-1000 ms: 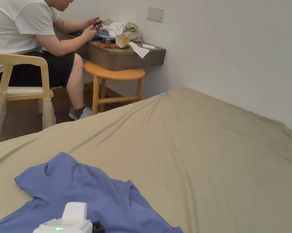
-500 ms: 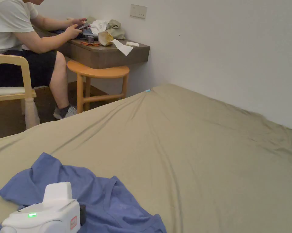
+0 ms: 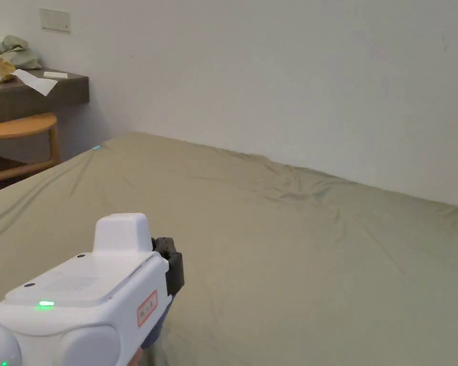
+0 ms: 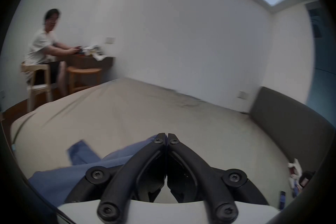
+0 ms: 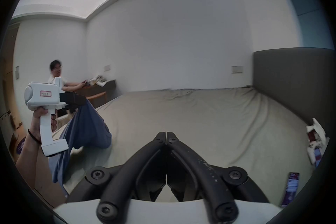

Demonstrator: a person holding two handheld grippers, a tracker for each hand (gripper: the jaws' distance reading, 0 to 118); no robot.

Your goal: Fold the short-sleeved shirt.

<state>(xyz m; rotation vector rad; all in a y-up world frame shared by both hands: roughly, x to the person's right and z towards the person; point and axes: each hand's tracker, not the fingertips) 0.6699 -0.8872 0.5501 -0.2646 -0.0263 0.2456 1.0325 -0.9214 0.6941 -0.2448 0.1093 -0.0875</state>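
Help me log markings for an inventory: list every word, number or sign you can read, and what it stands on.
None can be read.
Red-bordered sticker on the left gripper: characters too blurred.
Purple packet on the bed: print too small and blurred.

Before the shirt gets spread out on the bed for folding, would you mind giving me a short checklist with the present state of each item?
1. Left gripper clamped on the blue shirt: ok, the cloth hangs from its closed jaws.
2. Shirt lifted off the bed: partly; its upper part hangs in the air, its lower part trails down.
3. Right gripper free for a second grip: ok, its jaws are closed with nothing between them.
4. Shirt flat and smooth: not ok, it hangs bunched.
5. Which part of the shirt is gripped: cannot tell.
6. Spreading space on the sheet: ok, the middle is bare; some packets lie near the headboard.
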